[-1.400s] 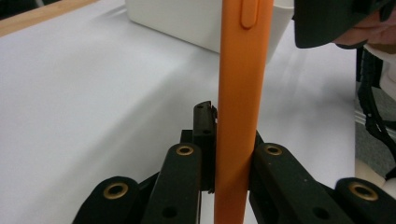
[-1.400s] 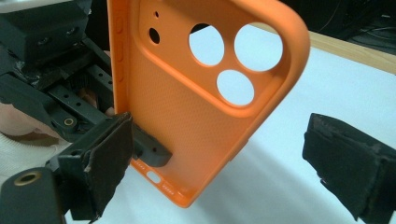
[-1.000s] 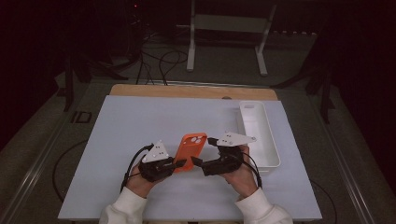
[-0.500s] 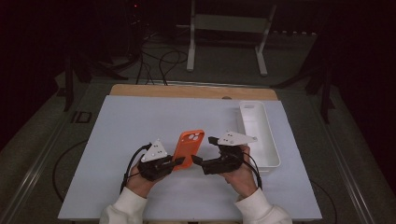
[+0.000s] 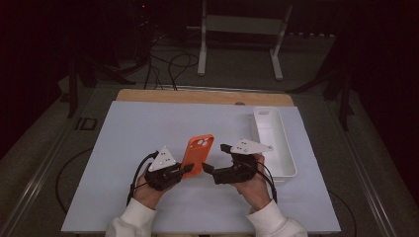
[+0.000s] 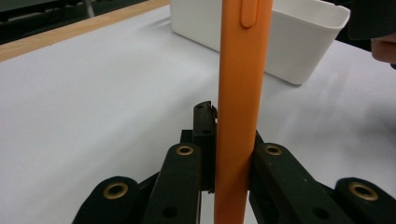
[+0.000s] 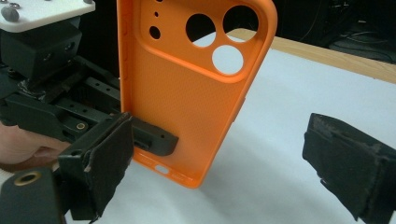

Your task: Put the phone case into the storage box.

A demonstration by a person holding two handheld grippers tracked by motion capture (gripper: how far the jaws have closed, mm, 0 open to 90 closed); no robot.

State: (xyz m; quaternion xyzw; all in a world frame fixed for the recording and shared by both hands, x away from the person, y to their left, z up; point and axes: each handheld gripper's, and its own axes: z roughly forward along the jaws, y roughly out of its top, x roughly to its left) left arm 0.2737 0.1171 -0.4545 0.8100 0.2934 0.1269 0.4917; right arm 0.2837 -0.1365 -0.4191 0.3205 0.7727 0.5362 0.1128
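So rn the left gripper (image 5: 190, 169) is clamped tight on the orange phone case (image 5: 198, 154), held upright over the table (image 5: 128, 143). Right gripper (image 5: 206, 168) sits just beside it, jaws wide open, nothing in them. Prob a handover next imo, needs the right closing on the case's free edge b4 left lets go.

Phone case (image 5: 198, 153) stands between both tools, tray (image 5: 285, 148) at right.

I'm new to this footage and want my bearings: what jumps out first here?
The bright orange phone case, held upright at mid-table, edge pinched in the left gripper. Facing it, the right gripper stands with open jaws. A long white bin sits at the mat's right side.
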